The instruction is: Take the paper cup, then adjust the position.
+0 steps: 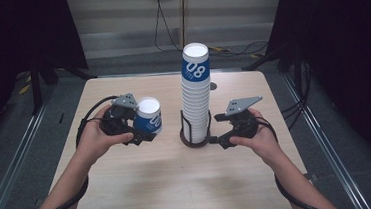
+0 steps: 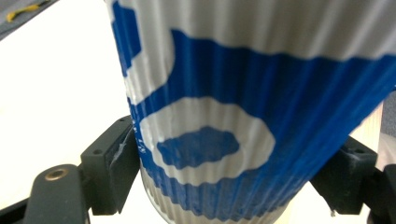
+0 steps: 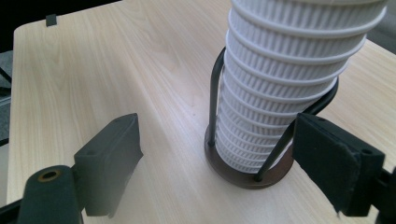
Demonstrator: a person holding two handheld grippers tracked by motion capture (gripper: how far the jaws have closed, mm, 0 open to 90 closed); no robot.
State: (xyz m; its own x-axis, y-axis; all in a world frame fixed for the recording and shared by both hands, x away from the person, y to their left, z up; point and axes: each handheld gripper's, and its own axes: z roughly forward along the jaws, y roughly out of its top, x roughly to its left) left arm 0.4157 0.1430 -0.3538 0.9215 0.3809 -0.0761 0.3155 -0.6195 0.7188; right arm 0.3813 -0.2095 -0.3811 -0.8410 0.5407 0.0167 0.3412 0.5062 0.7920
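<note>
The single cup (image 1: 148, 116) in the left gripper (image 1: 136, 133) is ribbed paper, deep blue with white numerals and a white band near its rim; its upturned base is plain white. The tall stack of cups (image 1: 197, 101) is white and ridged, and only its topmost cup wears the blue band with a white "08". The holder (image 1: 194, 136) under the stack has thin black wire uprights on a dark brown round base. The bench (image 1: 179, 180) is pale wood with a faint grain. Both grippers' jaws are matt black, and the right gripper (image 1: 223, 131) carries a grey plate on top.
</note>
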